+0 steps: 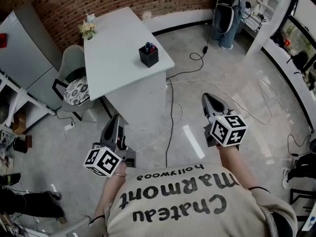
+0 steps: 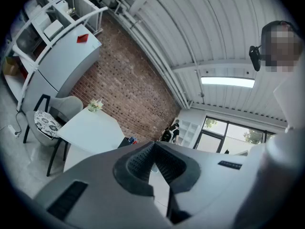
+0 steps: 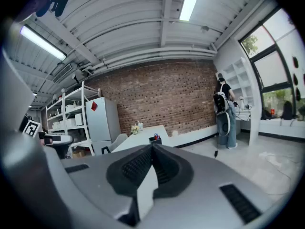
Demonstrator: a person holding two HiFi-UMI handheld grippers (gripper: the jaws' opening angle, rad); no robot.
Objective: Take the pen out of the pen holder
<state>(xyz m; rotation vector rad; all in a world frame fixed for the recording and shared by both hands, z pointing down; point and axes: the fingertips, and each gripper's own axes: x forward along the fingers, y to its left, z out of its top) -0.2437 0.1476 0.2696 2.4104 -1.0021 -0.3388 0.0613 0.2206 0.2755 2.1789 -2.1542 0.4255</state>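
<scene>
A black square pen holder (image 1: 148, 56) with red and blue pens (image 1: 149, 47) stands near the right edge of a white table (image 1: 113, 53). It shows small and far in the left gripper view (image 2: 127, 140) and in the right gripper view (image 3: 155, 138). My left gripper (image 1: 116, 120) is held low over the floor, well short of the table, its jaws shut with nothing between them. My right gripper (image 1: 209, 99) hangs to the right at about the same distance, also shut and empty.
A grey chair (image 1: 74, 78) with a patterned cushion stands at the table's left. A small flower pot (image 1: 88, 29) sits on the far table corner. Black and white cables (image 1: 173, 107) run over the floor between me and the table. A person (image 1: 228, 9) stands at the back right by white shelves.
</scene>
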